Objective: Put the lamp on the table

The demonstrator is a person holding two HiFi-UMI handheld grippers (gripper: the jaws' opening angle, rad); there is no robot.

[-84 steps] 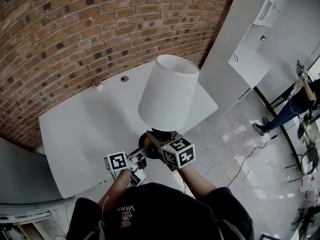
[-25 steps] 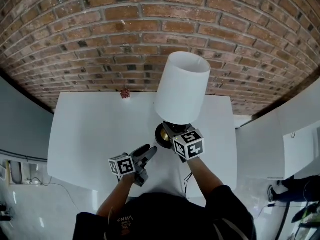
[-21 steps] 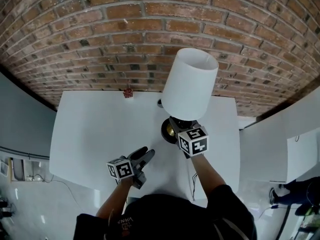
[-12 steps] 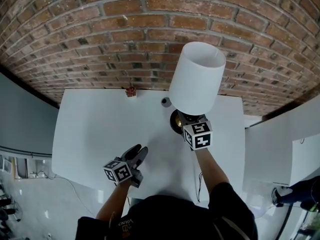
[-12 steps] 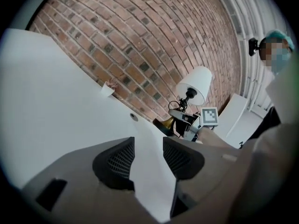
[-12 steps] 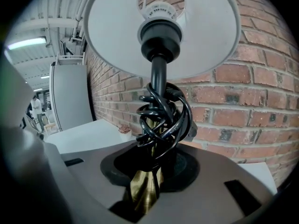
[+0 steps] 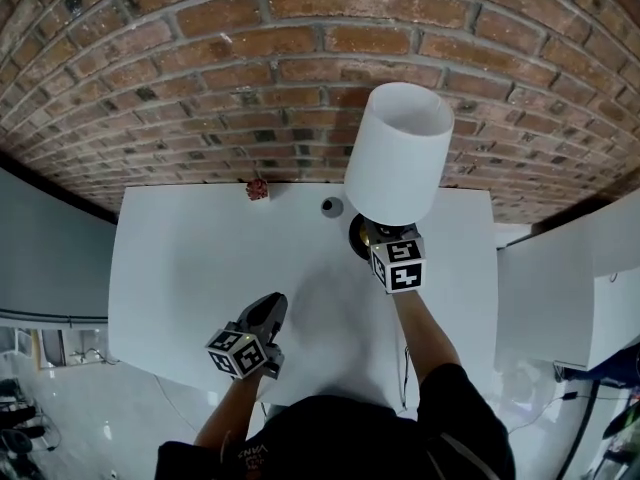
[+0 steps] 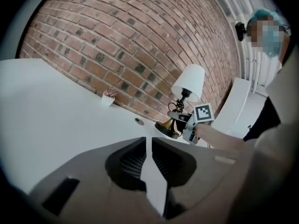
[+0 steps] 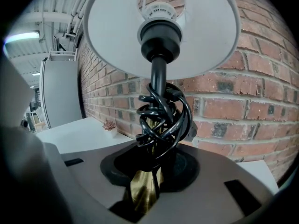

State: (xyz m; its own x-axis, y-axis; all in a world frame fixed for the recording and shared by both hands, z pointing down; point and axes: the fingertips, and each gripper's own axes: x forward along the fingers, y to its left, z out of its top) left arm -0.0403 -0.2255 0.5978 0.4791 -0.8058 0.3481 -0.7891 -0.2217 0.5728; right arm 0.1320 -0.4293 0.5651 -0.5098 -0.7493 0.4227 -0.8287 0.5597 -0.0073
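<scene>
Placing stage. The right gripper [image 7: 372, 235] is clamped on the brass stem of the lamp [image 7: 398, 153], just beneath the bundled cord [image 9: 161, 113]. A grip this low presumably keeps the heavy base [image 7: 356, 236] underneath and the shade upright. The lamp stands over the table [image 7: 190, 268] at its far right part, close to the table edge that meets the brick wall [image 7: 250, 78]. Whether the base already rests on the tabletop cannot be told from these views. The left gripper [image 7: 270, 306] hangs over the near middle of the table. Its jaws have just been closing and are now all but together, with nothing between them. It is probably kept aside so that the lamp is carried on one grip alone. A small potted plant [image 7: 257, 189] and a round port [image 7: 331, 206] sit at the table's far edge, left of the landing spot, so the base should meet bare surface.
</scene>
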